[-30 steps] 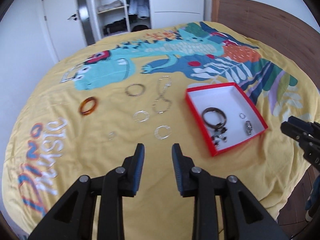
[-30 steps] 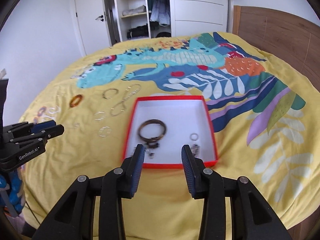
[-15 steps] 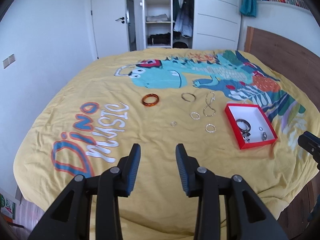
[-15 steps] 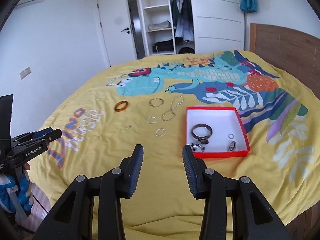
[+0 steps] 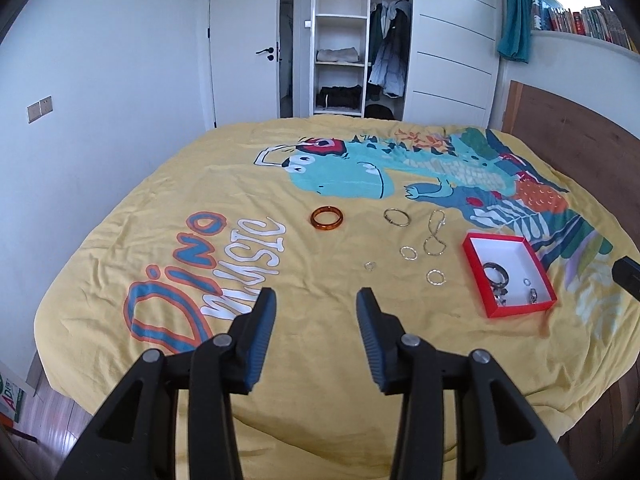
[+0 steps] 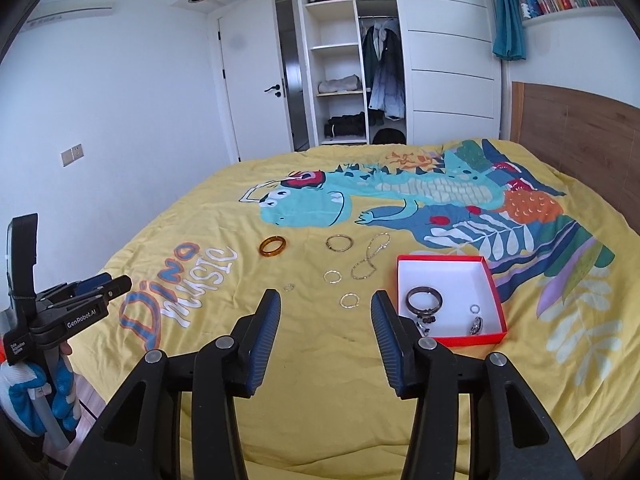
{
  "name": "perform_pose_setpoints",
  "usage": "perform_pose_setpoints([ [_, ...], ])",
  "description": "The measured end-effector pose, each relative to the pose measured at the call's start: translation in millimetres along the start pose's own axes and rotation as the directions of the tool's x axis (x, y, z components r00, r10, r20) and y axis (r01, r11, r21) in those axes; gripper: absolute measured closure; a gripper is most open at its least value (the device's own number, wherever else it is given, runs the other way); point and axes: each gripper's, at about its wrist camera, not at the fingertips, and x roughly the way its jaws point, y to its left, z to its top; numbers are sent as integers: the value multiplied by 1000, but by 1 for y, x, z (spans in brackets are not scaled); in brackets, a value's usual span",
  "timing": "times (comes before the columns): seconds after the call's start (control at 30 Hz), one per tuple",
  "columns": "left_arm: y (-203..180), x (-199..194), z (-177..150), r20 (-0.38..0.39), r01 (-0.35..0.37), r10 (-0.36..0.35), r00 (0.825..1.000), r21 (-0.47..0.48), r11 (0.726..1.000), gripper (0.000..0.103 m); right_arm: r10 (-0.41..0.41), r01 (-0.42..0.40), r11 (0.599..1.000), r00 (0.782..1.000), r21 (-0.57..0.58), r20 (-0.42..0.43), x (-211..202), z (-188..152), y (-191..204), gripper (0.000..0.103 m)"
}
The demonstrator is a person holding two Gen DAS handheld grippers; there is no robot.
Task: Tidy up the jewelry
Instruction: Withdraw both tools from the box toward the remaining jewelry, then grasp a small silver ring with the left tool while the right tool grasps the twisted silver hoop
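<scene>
Loose jewelry left of a box on the bed

On the yellow dinosaur-print bedspread point(image 5: 280, 360), the amber bangle point(image 5: 327, 218), thin metal hoop point(image 5: 396, 217) and chain bracelet point(image 5: 435, 232) lie left of the red-rimmed cardboard box point(image 5: 476, 270); inside it rests a dark bracelet point(image 5: 496, 272).

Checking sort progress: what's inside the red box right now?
The red box holds a dark bracelet, a small silver ring, another ring and dark small pieces, partly hidden by the right gripper.
</scene>
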Motion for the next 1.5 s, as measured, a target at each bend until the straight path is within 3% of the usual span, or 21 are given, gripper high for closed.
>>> perform_pose_setpoints([
  [0.47,-16,103,-17,-124,-12,13,992,15,1000,63,7,-6,1000,994,8,-105,91,-17,-18,56],
  [0.83,-31,186,-25,-228,33,-23,973,41,999,63,52,-52,999,969,6,-241,193,-36,-18,56],
  [1.17,-54,261,-8,-266,115,-102,959,34,993,63,49,-46,999,943,19,-329,296,-49,-36,52],
  [1.5,-80,333,8,-300,149,-131,945,38,988,63,47,-37,999,931,33,-361,358,-58,-50,52],
])
